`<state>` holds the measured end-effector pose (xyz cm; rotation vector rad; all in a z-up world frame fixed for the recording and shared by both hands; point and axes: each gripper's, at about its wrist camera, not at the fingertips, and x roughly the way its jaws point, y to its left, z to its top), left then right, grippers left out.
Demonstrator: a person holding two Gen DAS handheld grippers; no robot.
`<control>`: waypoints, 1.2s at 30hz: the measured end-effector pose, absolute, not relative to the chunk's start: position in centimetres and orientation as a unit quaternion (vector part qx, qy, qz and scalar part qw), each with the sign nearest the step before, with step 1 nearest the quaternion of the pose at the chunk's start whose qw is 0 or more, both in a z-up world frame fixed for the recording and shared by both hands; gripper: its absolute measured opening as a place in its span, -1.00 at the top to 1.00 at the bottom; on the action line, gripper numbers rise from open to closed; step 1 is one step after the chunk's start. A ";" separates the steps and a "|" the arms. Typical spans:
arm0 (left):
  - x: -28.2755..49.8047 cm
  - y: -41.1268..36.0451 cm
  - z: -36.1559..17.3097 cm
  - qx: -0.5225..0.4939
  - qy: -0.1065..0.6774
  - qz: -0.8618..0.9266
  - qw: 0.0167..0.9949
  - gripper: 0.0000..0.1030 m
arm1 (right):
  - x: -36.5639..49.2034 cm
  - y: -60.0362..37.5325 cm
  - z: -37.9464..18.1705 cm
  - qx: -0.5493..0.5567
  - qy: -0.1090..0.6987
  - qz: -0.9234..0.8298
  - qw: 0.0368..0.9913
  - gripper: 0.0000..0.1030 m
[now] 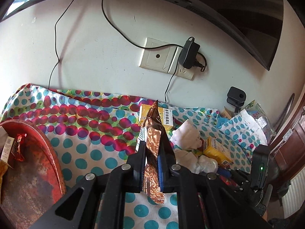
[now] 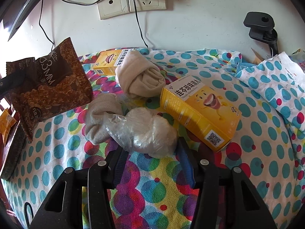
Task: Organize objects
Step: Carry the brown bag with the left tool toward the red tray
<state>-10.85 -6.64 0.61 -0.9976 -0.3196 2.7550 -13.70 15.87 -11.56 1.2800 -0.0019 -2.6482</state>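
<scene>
Left gripper point(image 1: 150, 152) clenching brown foil snack packet point(image 1: 152, 143) by its thin edge, lifted clear of polka-dot cloth point(image 1: 85, 152); red tray point(image 1: 55, 156) sitting at 9 o'clock. Risking packet slipping or twisting out mid-carry, foil being slick. Right gripper point(image 2: 150, 164) released, jaws straddling plastic-wrapped bundle point(image 2: 144, 131), not pressing. Risking snagging loose wrap or nudging yellow medicine box point(image 2: 200, 112) at 2 o'clock.
</scene>
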 end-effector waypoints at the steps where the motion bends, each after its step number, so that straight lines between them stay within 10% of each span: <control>1: -10.4 -6.7 0.8 -0.333 -0.103 0.933 0.094 0.80 | -13.7 16.0 -11.5 0.432 -0.004 -0.896 0.099 0.14; 36: 0.4 -13.2 7.5 -0.239 -0.050 0.969 0.031 0.82 | -13.7 15.2 -11.7 0.433 0.037 -0.897 0.075 0.24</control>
